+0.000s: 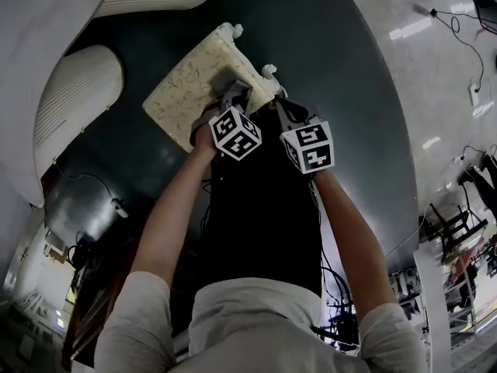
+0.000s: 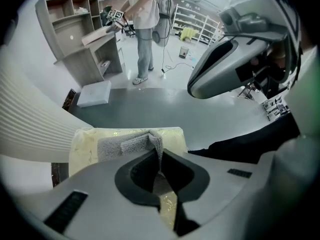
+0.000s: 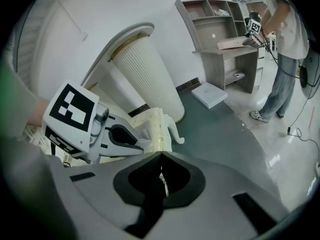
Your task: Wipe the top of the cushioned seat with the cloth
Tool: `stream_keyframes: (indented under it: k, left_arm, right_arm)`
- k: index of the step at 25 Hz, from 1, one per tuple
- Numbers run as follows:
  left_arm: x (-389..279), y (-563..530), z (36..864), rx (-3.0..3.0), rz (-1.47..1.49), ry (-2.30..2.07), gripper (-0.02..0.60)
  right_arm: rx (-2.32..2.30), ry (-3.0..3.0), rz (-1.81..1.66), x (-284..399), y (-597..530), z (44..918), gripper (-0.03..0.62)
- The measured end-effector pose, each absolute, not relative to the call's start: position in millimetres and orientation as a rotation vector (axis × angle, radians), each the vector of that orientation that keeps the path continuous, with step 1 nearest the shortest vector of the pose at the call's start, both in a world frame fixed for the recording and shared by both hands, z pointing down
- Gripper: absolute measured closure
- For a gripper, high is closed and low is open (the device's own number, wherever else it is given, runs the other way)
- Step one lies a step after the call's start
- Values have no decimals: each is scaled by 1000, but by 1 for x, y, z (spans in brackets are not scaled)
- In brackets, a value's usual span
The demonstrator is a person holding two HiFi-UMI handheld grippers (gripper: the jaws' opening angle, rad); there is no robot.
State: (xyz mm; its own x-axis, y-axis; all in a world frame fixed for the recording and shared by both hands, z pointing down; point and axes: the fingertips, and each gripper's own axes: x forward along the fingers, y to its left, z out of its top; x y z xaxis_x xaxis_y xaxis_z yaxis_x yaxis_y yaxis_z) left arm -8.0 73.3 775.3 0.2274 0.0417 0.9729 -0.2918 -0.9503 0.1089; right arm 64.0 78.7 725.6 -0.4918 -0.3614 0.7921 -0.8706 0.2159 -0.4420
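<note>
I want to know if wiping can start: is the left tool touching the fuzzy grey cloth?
Touching. The left gripper view shows the left tool pinching a fold of the fuzzy grey cloth between its jaws.

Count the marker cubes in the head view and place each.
2. Left cube on the left gripper, over the seat's edge; right cube on the right gripper, beside it. None seems hidden.

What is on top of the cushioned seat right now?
A grey cloth lies bunched on the cushioned seat, on its cream top, pinched in the shut left tongs. The seat fabric beneath the cloth and the tongs is covered, so its state there cannot be seen.
</note>
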Motion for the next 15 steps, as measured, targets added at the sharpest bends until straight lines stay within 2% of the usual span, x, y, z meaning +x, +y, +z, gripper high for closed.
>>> stream_keyframes:
  k: [15]
  left_arm:
    - [-16,38,777,2215,1738,-154,555]
  right_arm:
    - [1061,-1905,1265,35,49,746,585]
